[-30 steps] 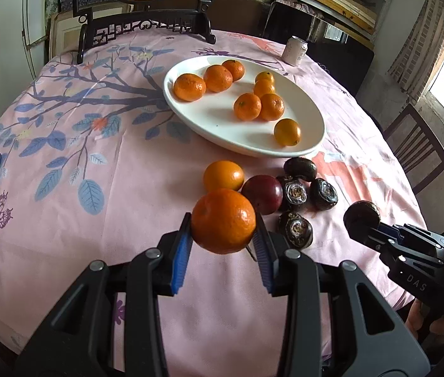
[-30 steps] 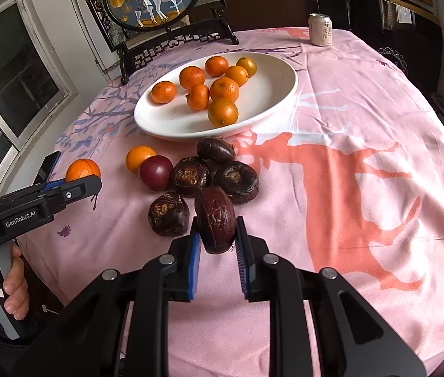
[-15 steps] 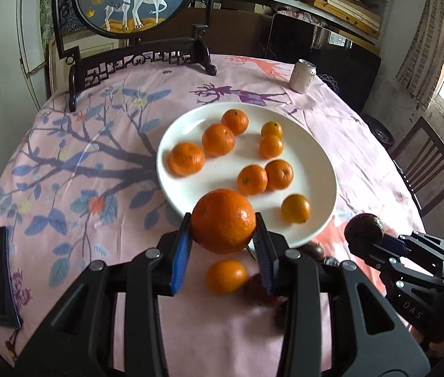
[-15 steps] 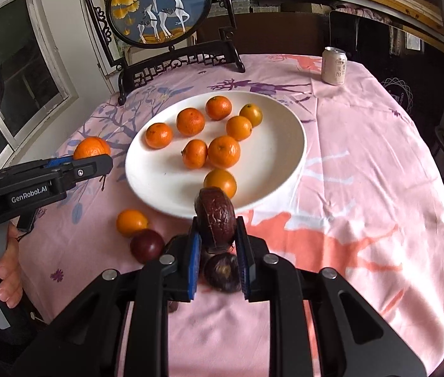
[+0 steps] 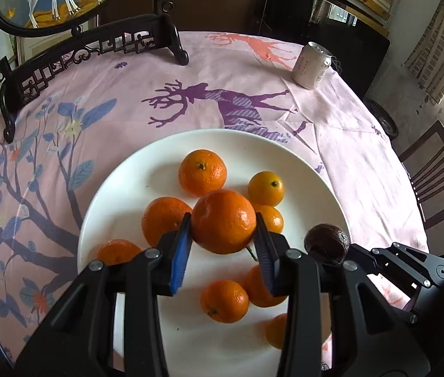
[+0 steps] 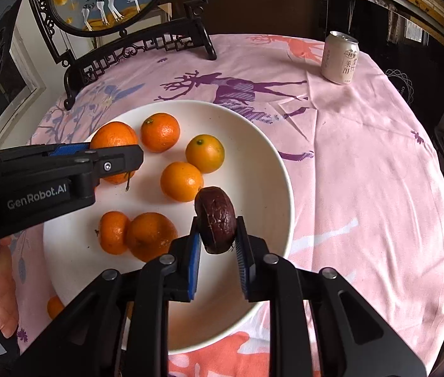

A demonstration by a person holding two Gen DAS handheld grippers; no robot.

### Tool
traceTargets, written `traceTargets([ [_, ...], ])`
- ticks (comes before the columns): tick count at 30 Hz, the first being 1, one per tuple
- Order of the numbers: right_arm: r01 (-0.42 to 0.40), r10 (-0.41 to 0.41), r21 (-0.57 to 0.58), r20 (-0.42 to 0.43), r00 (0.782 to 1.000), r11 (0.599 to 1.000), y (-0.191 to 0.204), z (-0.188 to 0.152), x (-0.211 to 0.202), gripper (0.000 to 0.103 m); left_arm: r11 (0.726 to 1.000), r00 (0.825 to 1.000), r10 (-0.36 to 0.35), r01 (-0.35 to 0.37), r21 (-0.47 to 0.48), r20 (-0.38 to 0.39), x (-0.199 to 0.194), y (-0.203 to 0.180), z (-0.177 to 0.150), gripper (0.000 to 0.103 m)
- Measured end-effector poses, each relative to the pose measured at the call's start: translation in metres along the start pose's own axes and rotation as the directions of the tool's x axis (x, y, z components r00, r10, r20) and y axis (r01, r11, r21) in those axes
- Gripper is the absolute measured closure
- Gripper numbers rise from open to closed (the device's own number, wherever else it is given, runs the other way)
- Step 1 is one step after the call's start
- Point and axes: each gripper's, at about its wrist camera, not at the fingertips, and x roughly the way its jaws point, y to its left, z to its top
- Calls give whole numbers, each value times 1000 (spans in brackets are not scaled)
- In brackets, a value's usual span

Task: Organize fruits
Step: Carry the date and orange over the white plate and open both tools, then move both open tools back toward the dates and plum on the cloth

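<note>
My left gripper (image 5: 222, 221) is shut on a large orange (image 5: 223, 220) and holds it just above the white plate (image 5: 134, 176), over the several smaller oranges lying there. My right gripper (image 6: 218, 224) is shut on a dark wrinkled passion fruit (image 6: 215, 218), held over the right half of the plate (image 6: 259, 157). In the left wrist view the same passion fruit (image 5: 327, 241) hangs to the right of my orange. From the right wrist camera, the left gripper's side (image 6: 65, 166) reaches in from the left and covers part of its orange (image 6: 113, 136).
A drink can (image 5: 311, 64) stands at the far right of the pink tablecloth. A dark carved screen stand (image 5: 96, 53) lines the far left edge. A wooden chair (image 5: 432, 169) is off the table's right. One orange (image 6: 55, 306) lies beside the plate; a hand (image 6: 0, 282) grips the left tool.
Both grippers have carried their fruit forward, from above the loose pile at the table's near side to over the plate. Neither grip has altered.
</note>
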Motion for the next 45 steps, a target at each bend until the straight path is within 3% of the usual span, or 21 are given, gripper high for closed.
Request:
traceTargets([
  [3,10,-9,-10,21,1000,1000,0,2,2,78,1000,1000,9,-9,1,4,7,2,4,61],
  [4,19,-19,-12,22,1000,1000,0,3,3,57,1000,1000,11,-11,4,12,6,1,5,44],
  [5,34,-33,-11,24,999,999,0,4,3,45,1000,1000,7,-7,5,28,3,1,6,32],
  [6,46,-46,-8,40,998,999,0,3,-1,39,1000,998,0,0,0,58,-4,1,6,18],
  [12,39,-37,-31,72,997,999,6,-6,-36,39,1000,988,-15,12,20,153,-60,0,-9,12],
  [16,18,-13,-59,98,995,998,20,-32,-66,33,998,984,-51,43,53,170,-92,3,-48,3],
  [21,-3,9,-40,131,991,999,34,-75,-99,25,997,984,-15,0,83,175,-114,8,-116,3],
  [27,42,-39,-13,170,985,999,47,-120,-126,13,1000,983,20,-17,-17,183,-131,30,-177,2],
  [39,42,-41,-4,144,989,999,55,-150,-134,13,998,982,31,-20,-60,186,-147,42,-208,2],
  [45,50,-48,-22,54,997,999,51,-157,-92,10,997,986,52,-43,-64,156,-136,43,-215,2],
])
